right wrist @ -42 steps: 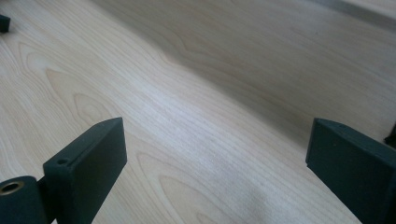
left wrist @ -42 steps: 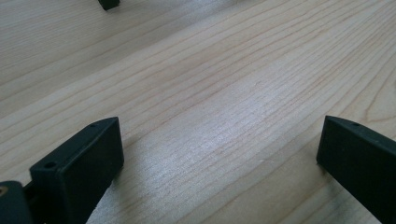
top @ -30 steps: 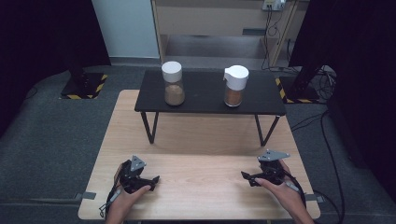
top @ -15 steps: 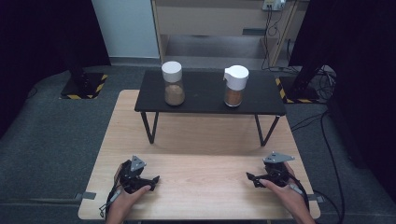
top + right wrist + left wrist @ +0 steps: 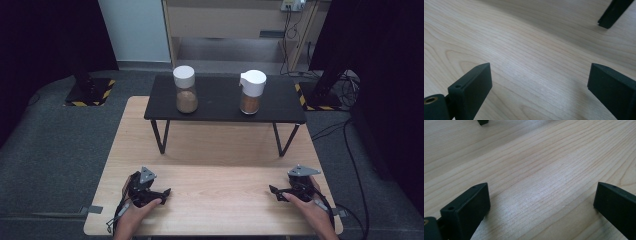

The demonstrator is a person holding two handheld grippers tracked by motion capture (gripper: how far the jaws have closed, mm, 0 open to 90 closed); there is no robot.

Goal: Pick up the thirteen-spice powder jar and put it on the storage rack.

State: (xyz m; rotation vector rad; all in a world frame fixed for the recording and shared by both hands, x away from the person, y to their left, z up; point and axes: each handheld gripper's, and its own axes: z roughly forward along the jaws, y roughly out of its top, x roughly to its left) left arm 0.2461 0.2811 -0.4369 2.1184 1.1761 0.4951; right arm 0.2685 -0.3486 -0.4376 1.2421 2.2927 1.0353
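Note:
Two clear jars with white lids stand on a low black shelf [image 5: 220, 114] at the far side of the wooden table [image 5: 215, 185]: the left jar [image 5: 185, 90] and the right jar [image 5: 251, 92], both part-filled with brown powder. My left gripper [image 5: 165, 192] rests low on the table near its front left, jaws wide apart over bare wood [image 5: 541, 190]. My right gripper [image 5: 274, 190] sits near the front right, jaws likewise open with nothing between them [image 5: 540, 75]. Both point inward toward the table's middle.
The black shelf stands on thin legs; one leg foot [image 5: 610, 15] is ahead of the right gripper and another [image 5: 482, 122] ahead of the left. Cables [image 5: 350, 150] trail on the grey floor to the right. Bare wood lies between the two grippers.
My right gripper has sunk a little and drifted toward the table's right front edge. The left gripper has stayed put.

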